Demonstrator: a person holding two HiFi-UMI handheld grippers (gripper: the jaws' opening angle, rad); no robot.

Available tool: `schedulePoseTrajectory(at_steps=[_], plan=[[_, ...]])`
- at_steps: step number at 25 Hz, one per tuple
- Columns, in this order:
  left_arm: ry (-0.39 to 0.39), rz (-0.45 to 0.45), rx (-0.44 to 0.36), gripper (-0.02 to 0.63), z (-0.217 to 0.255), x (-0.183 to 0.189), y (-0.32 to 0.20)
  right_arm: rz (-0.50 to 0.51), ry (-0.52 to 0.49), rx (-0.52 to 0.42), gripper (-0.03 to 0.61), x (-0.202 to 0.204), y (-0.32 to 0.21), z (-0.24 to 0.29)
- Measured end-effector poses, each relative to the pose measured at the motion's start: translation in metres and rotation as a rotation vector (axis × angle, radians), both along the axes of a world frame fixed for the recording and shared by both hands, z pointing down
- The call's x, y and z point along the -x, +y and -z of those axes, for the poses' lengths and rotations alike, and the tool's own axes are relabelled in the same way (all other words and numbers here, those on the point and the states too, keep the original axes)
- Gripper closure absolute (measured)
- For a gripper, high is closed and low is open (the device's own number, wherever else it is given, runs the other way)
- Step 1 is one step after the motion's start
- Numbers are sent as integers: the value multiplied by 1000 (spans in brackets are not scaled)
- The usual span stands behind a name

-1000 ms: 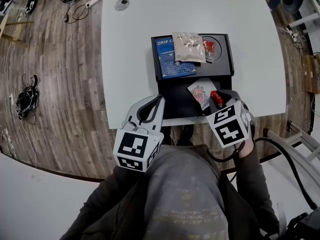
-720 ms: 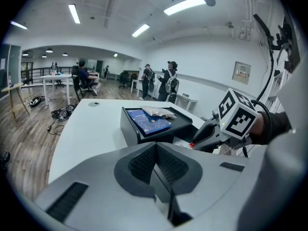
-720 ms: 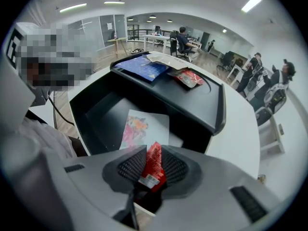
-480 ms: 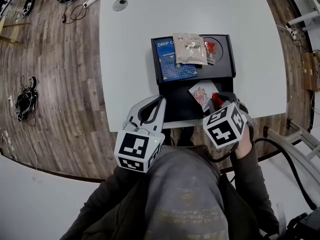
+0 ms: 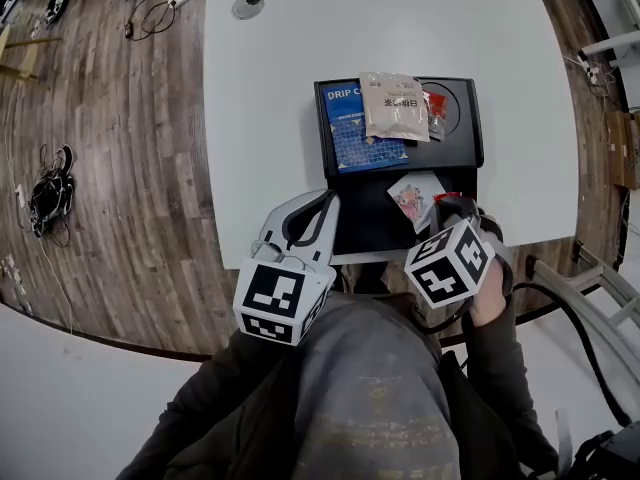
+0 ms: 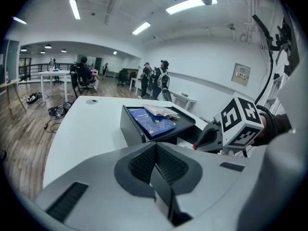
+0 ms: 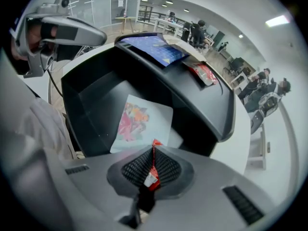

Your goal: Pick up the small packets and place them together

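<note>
Grasp step: clamped right tongs [image 7: 151,166], jaws just closed, on small red packet [image 7: 153,154] at black tray's [image 5: 365,223] near end. Held left tongs [image 6: 155,163] pressed together, empty. Called next for a lift toward far packets [image 5: 394,106].

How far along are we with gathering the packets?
Done: blue packet, beige packet and red sachet lie together at the far end of the tray. In hand: the right claw has just closed on a small red packet. Left: carry it over, then the white packet.
</note>
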State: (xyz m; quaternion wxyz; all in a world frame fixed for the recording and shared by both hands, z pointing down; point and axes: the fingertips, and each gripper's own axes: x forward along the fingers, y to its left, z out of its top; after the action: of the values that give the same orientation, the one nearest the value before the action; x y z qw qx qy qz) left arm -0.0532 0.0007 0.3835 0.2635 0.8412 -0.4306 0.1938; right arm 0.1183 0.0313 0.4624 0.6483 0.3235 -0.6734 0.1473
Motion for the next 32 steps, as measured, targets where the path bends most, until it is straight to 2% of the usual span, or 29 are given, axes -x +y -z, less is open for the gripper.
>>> schedulePoseTrajectory(at_steps=[6,11,23,32], plan=[[-2,1,4,611,-3,4,-4,-40,-83,-24,571,2,-4,6],[-3,-3,2,611,-1,4,-2,-44,-104,-60,571,3,-3,16],[-16,-7,-53,611,18,-5,6,-7,-202,-157,571,19,-10,59],[-21,36,-117,611,43,-3,21,54,-239,-225,571,29,-6,92]])
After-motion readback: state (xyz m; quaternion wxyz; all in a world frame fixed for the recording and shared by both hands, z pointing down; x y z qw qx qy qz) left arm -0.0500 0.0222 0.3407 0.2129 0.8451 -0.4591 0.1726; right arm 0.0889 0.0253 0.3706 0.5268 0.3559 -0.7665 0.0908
